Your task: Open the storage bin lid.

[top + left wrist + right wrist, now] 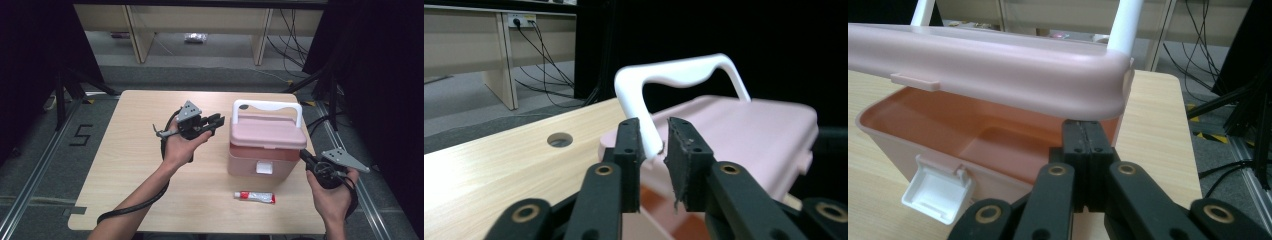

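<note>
A box (265, 145) stands on the table (130, 165), right of centre, its lid (267, 134) raised at the front, handle (267, 107) upright behind; a tube (255, 197) lies just before it

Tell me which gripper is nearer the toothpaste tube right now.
Right. The right gripper is shut at the pink box's front right corner, just up and right of the tube. The left gripper is beyond the box, by its white handle.
</note>
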`<state>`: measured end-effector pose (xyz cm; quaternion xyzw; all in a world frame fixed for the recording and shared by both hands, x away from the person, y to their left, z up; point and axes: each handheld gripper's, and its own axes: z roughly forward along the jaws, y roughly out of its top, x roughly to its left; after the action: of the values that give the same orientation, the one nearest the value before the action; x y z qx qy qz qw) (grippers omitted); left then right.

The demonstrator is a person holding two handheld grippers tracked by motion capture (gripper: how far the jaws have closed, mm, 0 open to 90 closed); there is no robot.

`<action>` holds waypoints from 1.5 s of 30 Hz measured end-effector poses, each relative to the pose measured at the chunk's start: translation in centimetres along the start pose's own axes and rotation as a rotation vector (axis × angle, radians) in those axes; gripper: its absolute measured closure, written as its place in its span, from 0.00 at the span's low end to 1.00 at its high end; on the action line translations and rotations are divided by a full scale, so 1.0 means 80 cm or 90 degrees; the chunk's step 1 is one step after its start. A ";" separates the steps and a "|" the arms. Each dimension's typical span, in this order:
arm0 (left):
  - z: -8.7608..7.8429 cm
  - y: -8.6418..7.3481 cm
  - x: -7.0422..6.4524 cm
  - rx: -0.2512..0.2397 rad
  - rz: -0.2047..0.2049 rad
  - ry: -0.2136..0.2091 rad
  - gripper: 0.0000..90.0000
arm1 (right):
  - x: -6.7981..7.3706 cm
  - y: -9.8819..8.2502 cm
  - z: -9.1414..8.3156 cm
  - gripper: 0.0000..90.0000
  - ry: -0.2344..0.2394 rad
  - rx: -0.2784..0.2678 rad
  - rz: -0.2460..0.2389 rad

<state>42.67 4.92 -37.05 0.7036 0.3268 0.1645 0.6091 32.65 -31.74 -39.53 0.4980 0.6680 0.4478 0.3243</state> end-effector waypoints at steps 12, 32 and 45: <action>-0.016 -0.030 -0.012 0.009 0.016 -0.021 1.00 | 0.004 0.009 0.002 1.00 -0.006 0.002 0.016; -0.005 -0.070 -0.059 0.015 0.132 -0.137 0.99 | 0.004 0.022 0.004 1.00 -0.019 -0.021 -0.016; 0.020 -0.091 -0.074 0.033 0.147 -0.185 0.99 | 0.006 0.035 0.009 1.00 -0.014 -0.038 -0.017</action>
<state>37.46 0.14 -43.42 0.7680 0.1567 0.1214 0.6090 34.19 -30.77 -37.26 0.4841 0.6572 0.4578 0.3524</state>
